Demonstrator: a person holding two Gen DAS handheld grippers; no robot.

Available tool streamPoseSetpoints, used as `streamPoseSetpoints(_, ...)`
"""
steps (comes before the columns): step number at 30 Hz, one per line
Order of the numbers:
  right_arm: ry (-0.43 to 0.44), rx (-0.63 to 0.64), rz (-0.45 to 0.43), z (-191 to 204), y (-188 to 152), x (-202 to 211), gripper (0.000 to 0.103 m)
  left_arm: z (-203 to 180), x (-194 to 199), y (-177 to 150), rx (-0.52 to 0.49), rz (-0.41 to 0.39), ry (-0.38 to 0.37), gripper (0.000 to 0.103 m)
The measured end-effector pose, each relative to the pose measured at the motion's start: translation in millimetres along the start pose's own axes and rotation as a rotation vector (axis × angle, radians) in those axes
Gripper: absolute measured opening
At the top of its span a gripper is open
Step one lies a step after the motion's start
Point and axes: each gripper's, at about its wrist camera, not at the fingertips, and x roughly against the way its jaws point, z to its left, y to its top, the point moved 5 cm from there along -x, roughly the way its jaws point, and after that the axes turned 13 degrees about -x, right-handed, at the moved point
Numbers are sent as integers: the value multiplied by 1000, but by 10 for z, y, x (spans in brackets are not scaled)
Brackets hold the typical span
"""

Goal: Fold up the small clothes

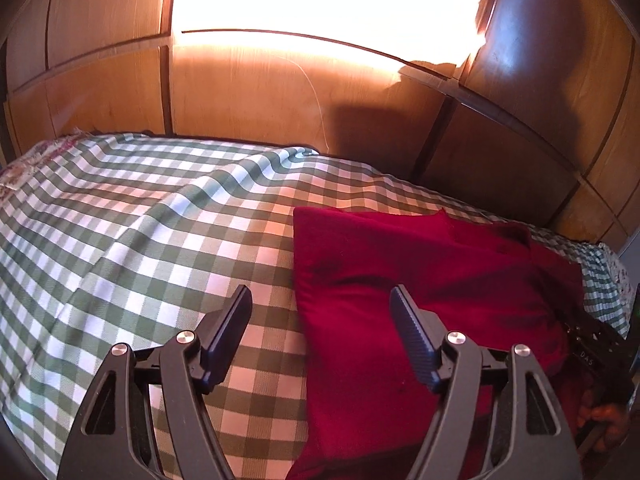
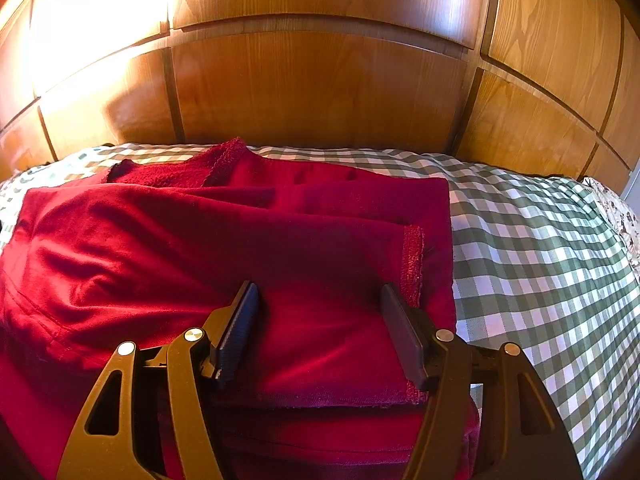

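Note:
A dark red garment (image 1: 420, 256) lies folded in layers on a green-and-white checked cloth (image 1: 140, 220). In the left wrist view my left gripper (image 1: 320, 300) stands open over the garment's left edge, one finger above the checks and the other above the red fabric. In the right wrist view the garment (image 2: 180, 240) fills the left and middle, with a hemmed edge (image 2: 414, 264) on its right side. My right gripper (image 2: 320, 294) is open just above the top layer, close to that hem, and grips nothing. Part of the right gripper (image 1: 596, 344) and a hand (image 1: 604, 420) show at the left view's right edge.
Wooden panelling (image 2: 320, 92) rises straight behind the checked cloth (image 2: 540, 260). Strong glare (image 1: 320, 4) washes out the panels at the upper middle of the left view. A floral fabric (image 2: 624, 216) peeks out at the cloth's far right edge.

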Motion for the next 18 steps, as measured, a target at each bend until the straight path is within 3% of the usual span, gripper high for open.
streamPoseSetpoints(2,0,0,-1,3,-4,1,63,40,-91,20,22,11,-28,69)
streamPoseSetpoints(4,1,-1,-1,3,-3,-2,63,59,-201,36,44,32,-65,62)
streamPoseSetpoints(6,2,-1,0,4,0,-6,63,70,-332,72,65,60,-112,32)
streamPoseSetpoints(7,3,-2,-1,3,-2,-7,63,80,-394,100,71,72,-120,30)
streamPoseSetpoints(8,3,-3,-1,2,-4,-8,63,88,-425,119,74,67,-118,15)
streamPoseSetpoints(9,3,-3,-2,3,-4,-7,63,101,-458,148,72,59,-103,11)
streamPoseSetpoints(13,9,-2,-4,7,-8,-8,63,81,-603,27,22,55,10,11)
streamPoseSetpoints(18,11,-5,-3,5,-3,-14,63,-61,-369,-3,10,49,101,19)
